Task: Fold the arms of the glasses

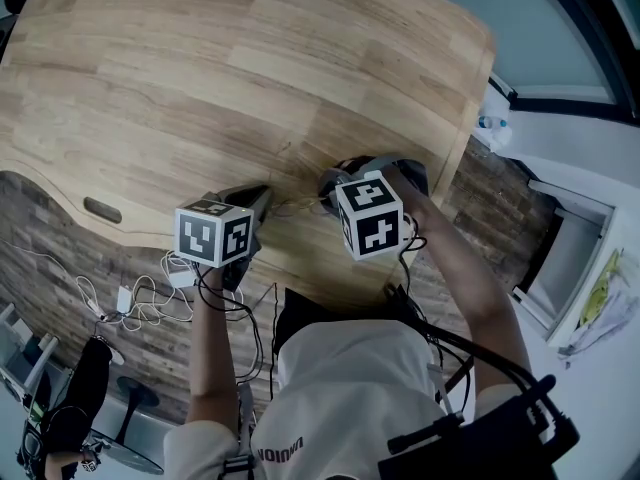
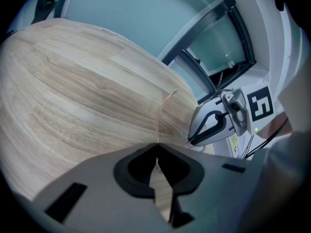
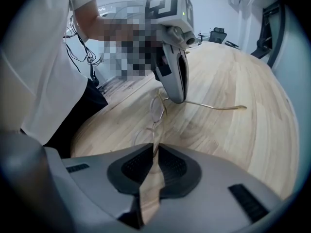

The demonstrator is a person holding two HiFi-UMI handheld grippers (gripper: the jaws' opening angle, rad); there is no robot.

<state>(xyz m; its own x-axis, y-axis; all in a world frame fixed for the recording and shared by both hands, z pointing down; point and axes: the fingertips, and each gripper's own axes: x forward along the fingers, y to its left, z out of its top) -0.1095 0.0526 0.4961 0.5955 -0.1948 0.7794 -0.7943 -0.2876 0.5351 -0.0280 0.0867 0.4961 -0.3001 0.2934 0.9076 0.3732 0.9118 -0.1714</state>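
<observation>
Thin gold-rimmed glasses (image 1: 297, 206) lie near the front edge of the wooden table (image 1: 220, 68), between my two grippers. My left gripper (image 1: 262, 196) is shut on one end of the frame, at the base of an arm. That arm (image 3: 218, 106) sticks straight out across the wood and shows as a fine wire (image 2: 159, 118) rising from the left gripper (image 2: 156, 148). In the right gripper view the two round lenses (image 3: 157, 108) run from the left gripper (image 3: 176, 99) to my right gripper (image 3: 155, 148), which is shut on the frame's other end. The second arm is hidden.
The table's curved front edge (image 1: 300, 288) runs just behind both grippers, with the person's body close to it. White cables (image 1: 140, 298) lie on the wood-pattern floor at the left. A glass wall (image 2: 146, 23) stands beyond the far side of the table.
</observation>
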